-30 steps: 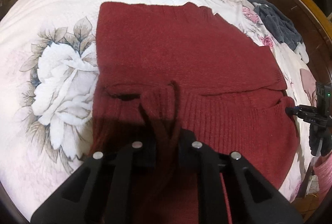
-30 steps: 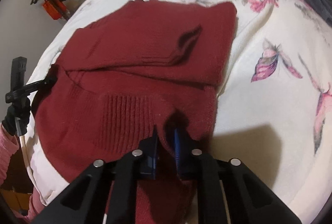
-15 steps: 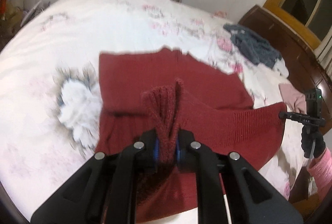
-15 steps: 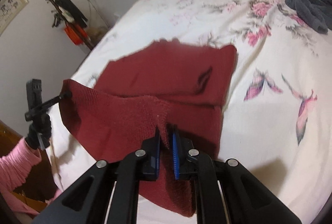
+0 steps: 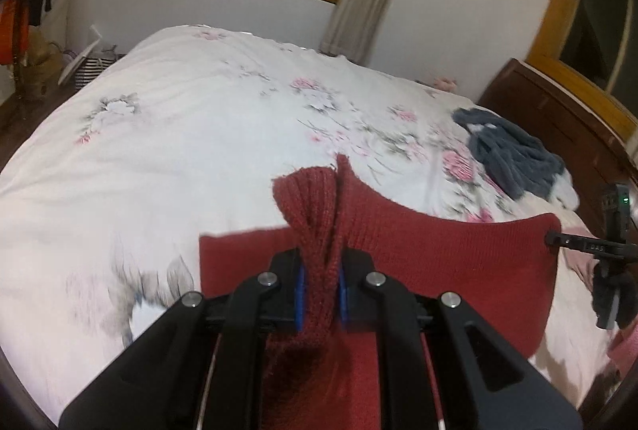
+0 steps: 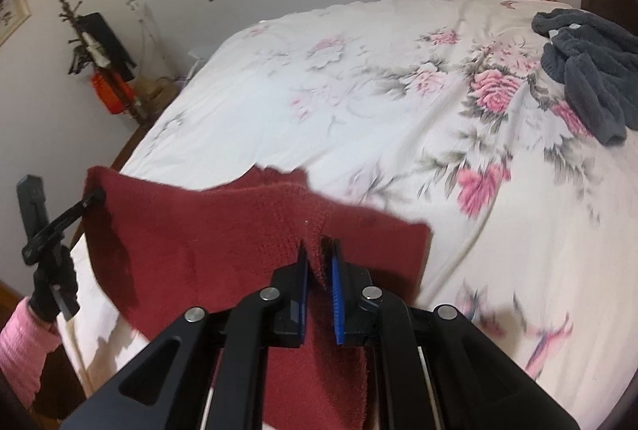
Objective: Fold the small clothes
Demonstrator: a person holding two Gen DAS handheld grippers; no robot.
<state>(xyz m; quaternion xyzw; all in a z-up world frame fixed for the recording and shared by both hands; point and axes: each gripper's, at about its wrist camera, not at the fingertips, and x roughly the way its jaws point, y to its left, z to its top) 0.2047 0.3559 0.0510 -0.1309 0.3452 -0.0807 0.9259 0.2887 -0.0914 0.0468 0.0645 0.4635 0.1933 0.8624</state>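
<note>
Claws (image 5: pixel 319 290) (image 6: pixel 319 280) clamping red sweater (image 5: pixel 438 250), hem stretched sideways between them.

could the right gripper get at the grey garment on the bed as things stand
Probably not right away: the right gripper is shut on the red sweater, and the grey garment lies far across the floral bedspread, though nothing blocks the path.

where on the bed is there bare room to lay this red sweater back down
The widest bare stretch of the floral bedspread lies ahead of the red sweater, running to the far edge below the window. The right side is crowded: a grey garment sits heaped near the wooden headboard.
</note>
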